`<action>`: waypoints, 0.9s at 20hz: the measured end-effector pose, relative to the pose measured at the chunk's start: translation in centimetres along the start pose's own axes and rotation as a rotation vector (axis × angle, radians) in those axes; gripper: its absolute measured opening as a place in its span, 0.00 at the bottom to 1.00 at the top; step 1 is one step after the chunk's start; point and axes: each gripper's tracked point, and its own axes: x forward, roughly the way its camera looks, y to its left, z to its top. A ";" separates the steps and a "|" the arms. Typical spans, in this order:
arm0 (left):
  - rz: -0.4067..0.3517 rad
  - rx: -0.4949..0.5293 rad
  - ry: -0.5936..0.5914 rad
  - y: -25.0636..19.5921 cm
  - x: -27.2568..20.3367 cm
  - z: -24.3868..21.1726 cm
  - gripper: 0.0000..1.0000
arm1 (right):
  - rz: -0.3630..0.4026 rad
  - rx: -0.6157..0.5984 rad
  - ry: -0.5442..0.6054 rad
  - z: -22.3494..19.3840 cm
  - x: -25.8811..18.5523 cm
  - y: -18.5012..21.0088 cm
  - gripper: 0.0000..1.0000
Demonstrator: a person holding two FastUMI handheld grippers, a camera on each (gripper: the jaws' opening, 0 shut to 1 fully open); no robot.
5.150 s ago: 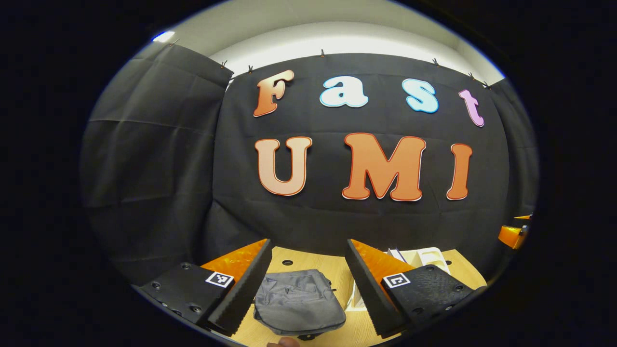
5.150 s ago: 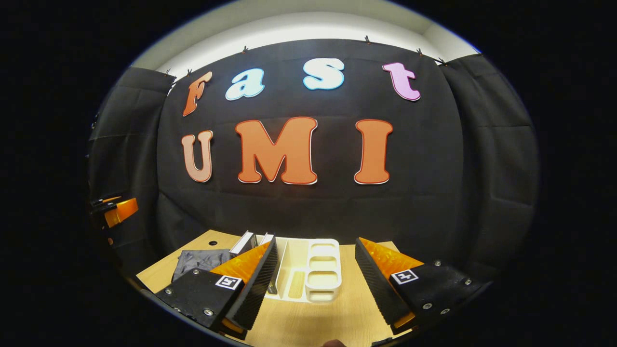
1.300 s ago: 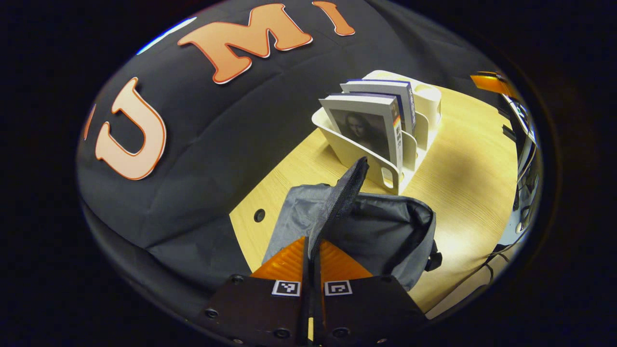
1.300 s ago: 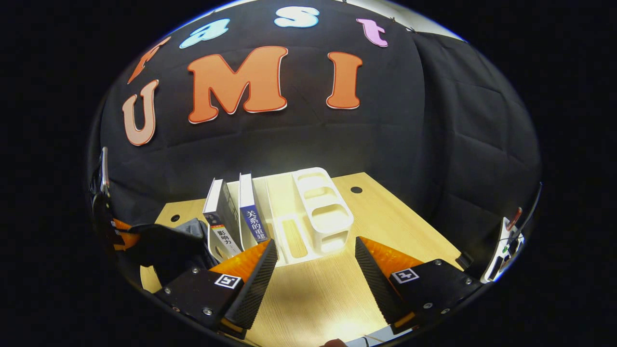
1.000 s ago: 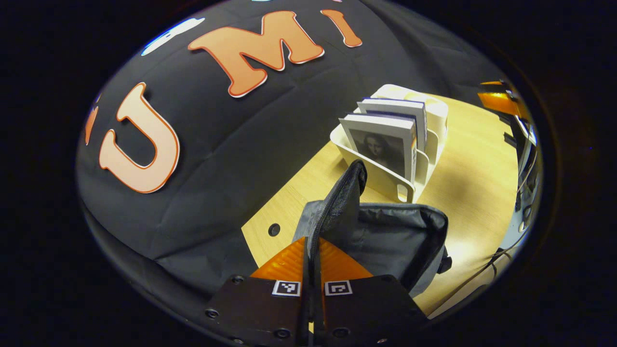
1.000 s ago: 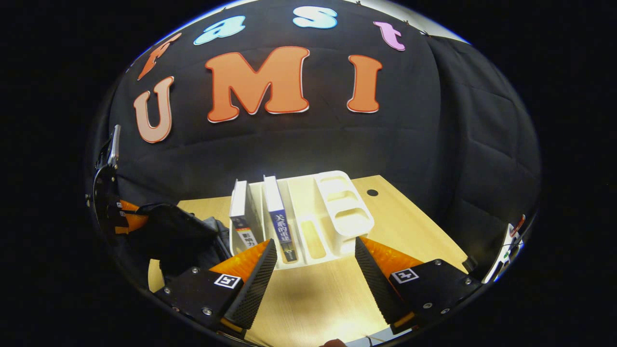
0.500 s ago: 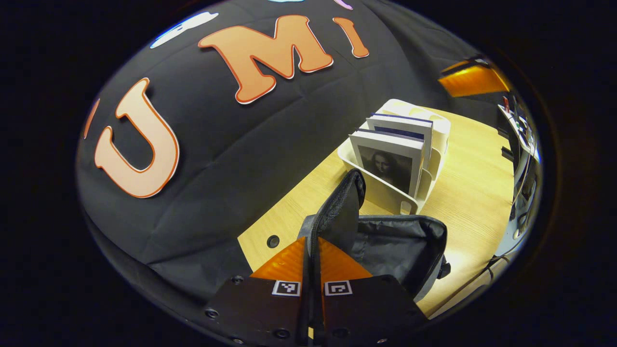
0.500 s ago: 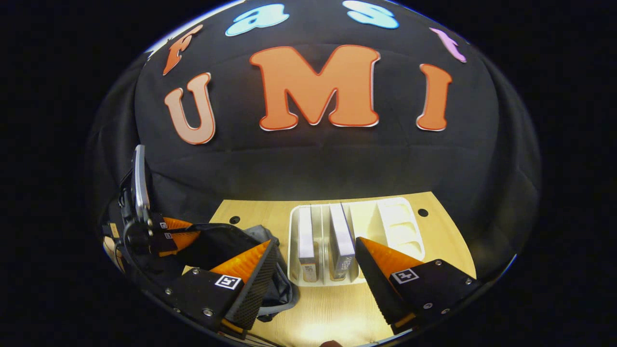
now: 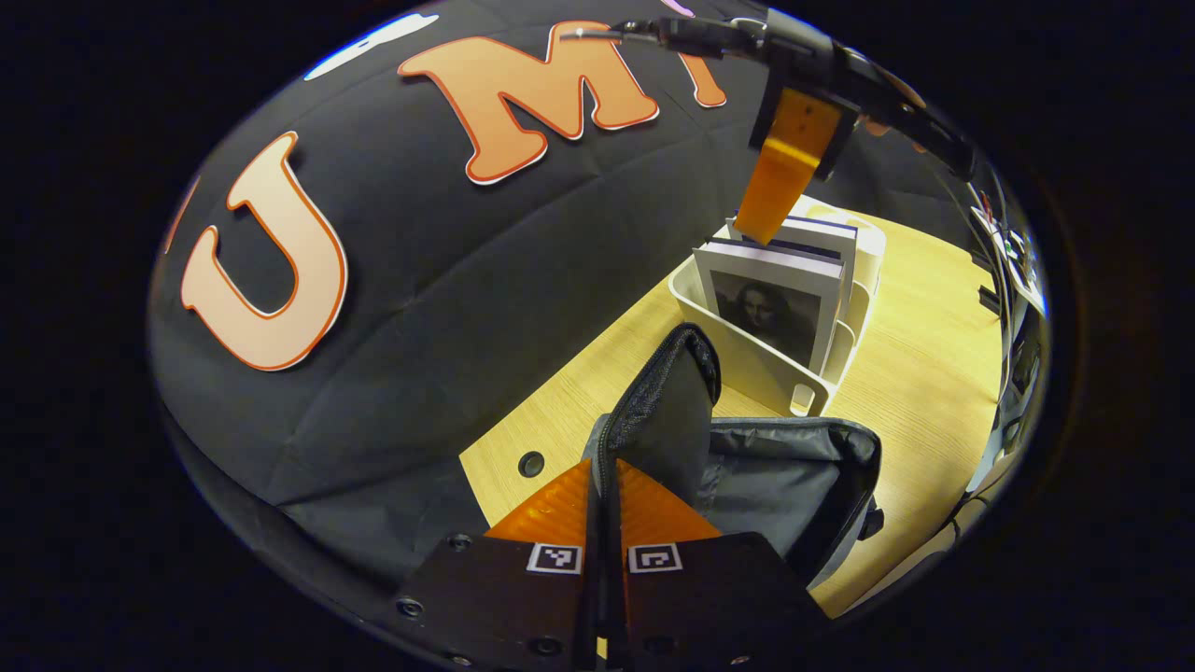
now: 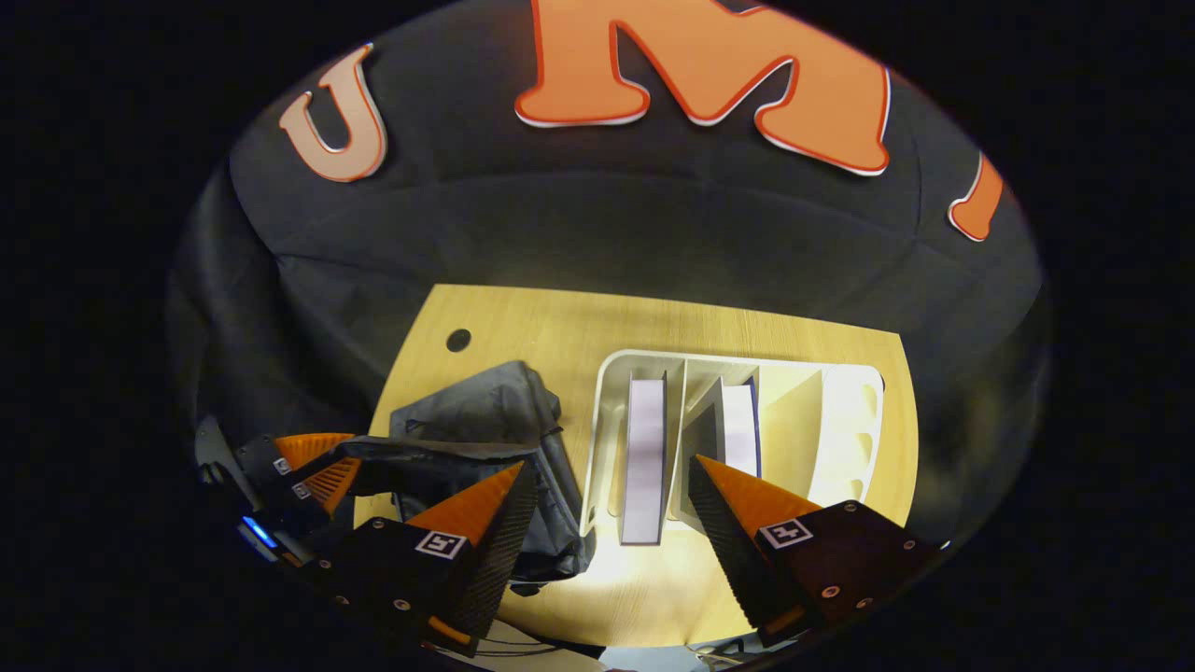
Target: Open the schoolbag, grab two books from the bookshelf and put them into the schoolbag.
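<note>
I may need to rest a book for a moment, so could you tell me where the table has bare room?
The table is bare along the back, between the booth wall and the schoolbag and bookshelf; also in front of the bookshelf. It is crowded where schoolbag and bookshelf sit close together.

The schoolbag (image 9: 775, 485) is showing plain grey fabric with a black zipper edge. At its one o'clock, the cream bookshelf (image 9: 747, 359) is holding a white-paged book (image 9: 770, 313) bearing a greyscale portrait. The surface (image 9: 924, 327) is showing pale wood grain.
</note>
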 end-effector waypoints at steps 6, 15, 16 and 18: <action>-0.005 0.007 0.011 0.4 0.9 -0.2 0.04 | -0.057 -0.003 0.116 -0.2 5.4 -1.3 0.98; -0.009 -0.002 0.027 0.4 1.3 -0.7 0.04 | -0.075 0.060 0.204 -2.0 10.4 -1.5 0.66; -0.011 0.000 0.025 0.3 1.2 -0.7 0.04 | -0.067 0.085 0.200 -1.9 10.5 -1.4 0.47; -0.017 0.001 0.020 0.2 1.0 -0.6 0.04 | -0.061 0.103 0.192 -1.9 9.9 -1.5 0.39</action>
